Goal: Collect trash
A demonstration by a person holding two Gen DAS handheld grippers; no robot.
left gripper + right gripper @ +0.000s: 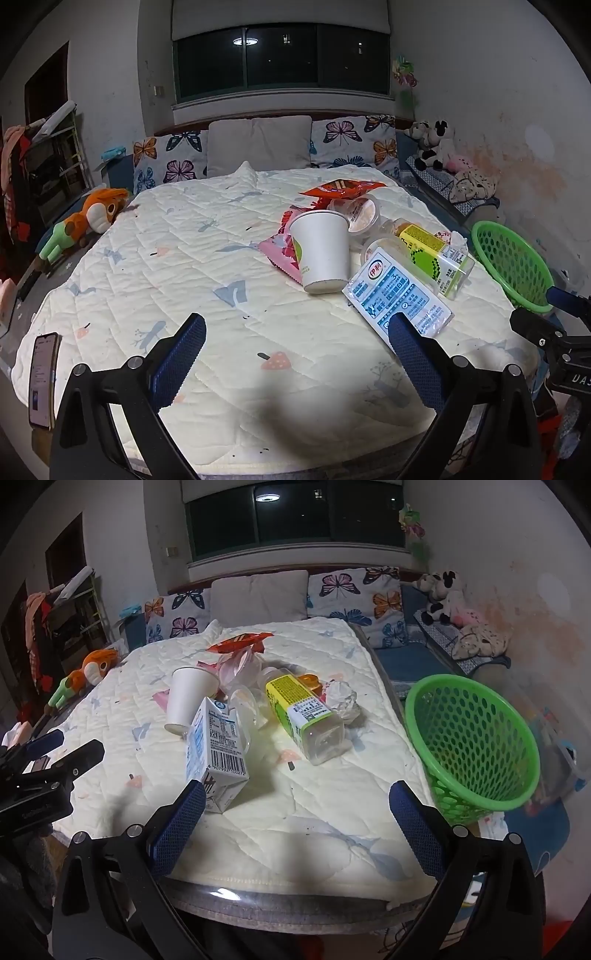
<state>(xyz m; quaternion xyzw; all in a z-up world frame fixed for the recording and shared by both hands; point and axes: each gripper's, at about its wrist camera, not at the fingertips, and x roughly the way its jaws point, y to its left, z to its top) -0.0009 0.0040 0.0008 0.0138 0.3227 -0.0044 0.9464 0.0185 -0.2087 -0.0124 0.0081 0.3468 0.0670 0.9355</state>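
Trash lies in a pile on the white quilted bed: a white paper cup on its side, a blue and white milk carton, a clear bottle with a yellow label, red and pink wrappers, clear plastic tubs. In the right wrist view the carton, the bottle, the cup and a crumpled tissue show. A green basket stands at the bed's right edge. My left gripper is open and empty, just short of the carton. My right gripper is open and empty.
A phone lies at the bed's near left corner. An orange plush toy lies at the left edge. Butterfly pillows and a grey pillow line the headboard. Plush toys sit at the far right. The other gripper shows at left.
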